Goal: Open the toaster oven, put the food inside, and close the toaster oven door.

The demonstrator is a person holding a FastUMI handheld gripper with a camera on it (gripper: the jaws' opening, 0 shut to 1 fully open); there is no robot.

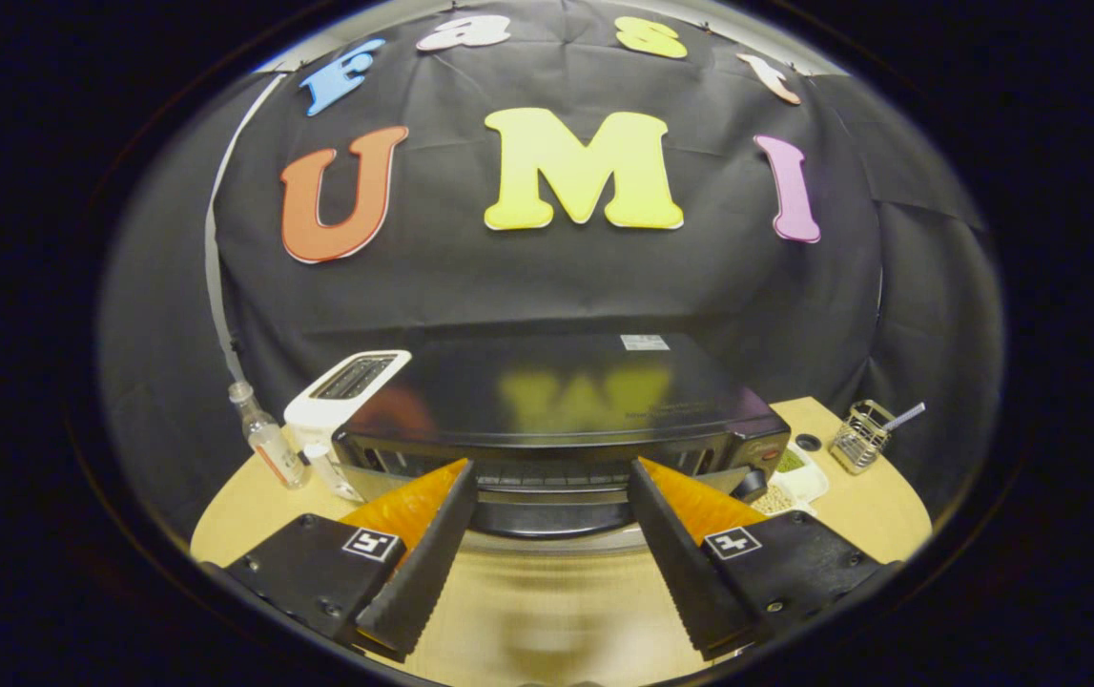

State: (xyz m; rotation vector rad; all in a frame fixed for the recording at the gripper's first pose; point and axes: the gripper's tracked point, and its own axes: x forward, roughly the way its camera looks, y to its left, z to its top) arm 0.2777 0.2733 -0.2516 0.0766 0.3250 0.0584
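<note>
A black toaster oven [556, 401] stands on the wooden table straight ahead, and I look down on its glossy top. Its front edge with vent slots lies just beyond my fingertips. Below that edge, a dark curved part and a silver strip [556, 542] of the oven's front show between the fingers. I cannot tell whether the door is shut or ajar. My gripper [551, 469] is open, its fingers spread wide with nothing held between them. A white dish [809, 485] with beige and green food sits beside the oven's right corner.
A white slot toaster [346, 389] stands against the oven's left side, with a clear bottle [265, 441] and a small white bottle [329, 469] in front of it. A wire basket [859, 437] sits on the table [232, 510] at the far right, with a small black round thing [807, 442] beside it.
</note>
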